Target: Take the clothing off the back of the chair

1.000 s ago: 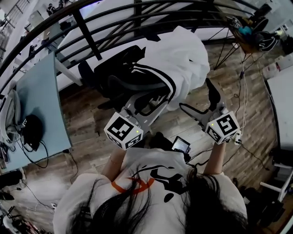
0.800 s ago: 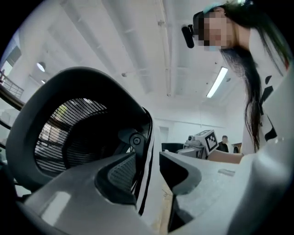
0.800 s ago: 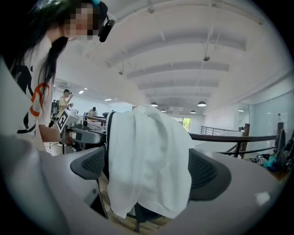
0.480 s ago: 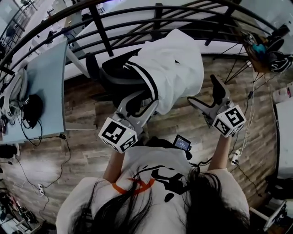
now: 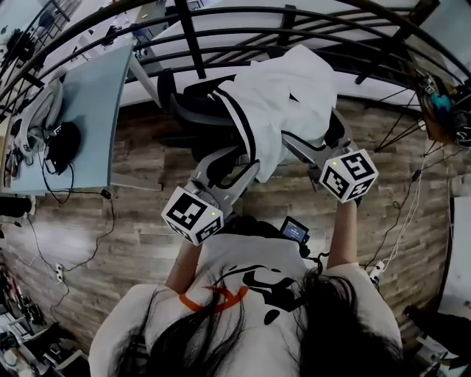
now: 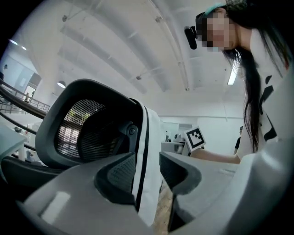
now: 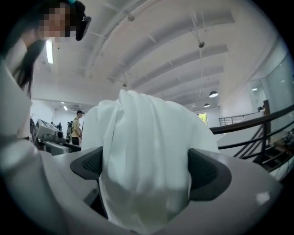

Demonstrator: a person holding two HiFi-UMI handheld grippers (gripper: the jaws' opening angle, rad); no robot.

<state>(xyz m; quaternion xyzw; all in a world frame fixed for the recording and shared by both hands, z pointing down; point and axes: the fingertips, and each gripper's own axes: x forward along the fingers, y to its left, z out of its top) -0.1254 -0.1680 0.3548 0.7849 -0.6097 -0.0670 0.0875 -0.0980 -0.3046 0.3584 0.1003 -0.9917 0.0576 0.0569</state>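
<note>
A white garment (image 5: pixel 283 96) with a black stripe hangs over the back of a black office chair (image 5: pixel 193 110). My left gripper (image 5: pixel 239 160) is at the garment's striped front edge. In the left gripper view that edge (image 6: pixel 149 137) runs between the pads beside the mesh headrest (image 6: pixel 87 128), and the left gripper (image 6: pixel 147 170) is shut on it. My right gripper (image 5: pixel 307 145) is at the garment's right side. In the right gripper view a thick bunch of white cloth (image 7: pixel 147 137) fills the wide gap of the right gripper (image 7: pixel 144 170), whose jaws stand open around it.
A pale desk (image 5: pixel 88 118) with dark headphones (image 5: pixel 59 143) and cables stands at the left. A curved black railing (image 5: pixel 221 22) runs behind the chair. A small screen (image 5: pixel 292 230) hangs at the person's chest. A tripod (image 5: pixel 412 125) and cables stand on the wooden floor at the right.
My right gripper has swung left from open floor onto the garment's right side. The left gripper stays at the striped edge, turned a little.
</note>
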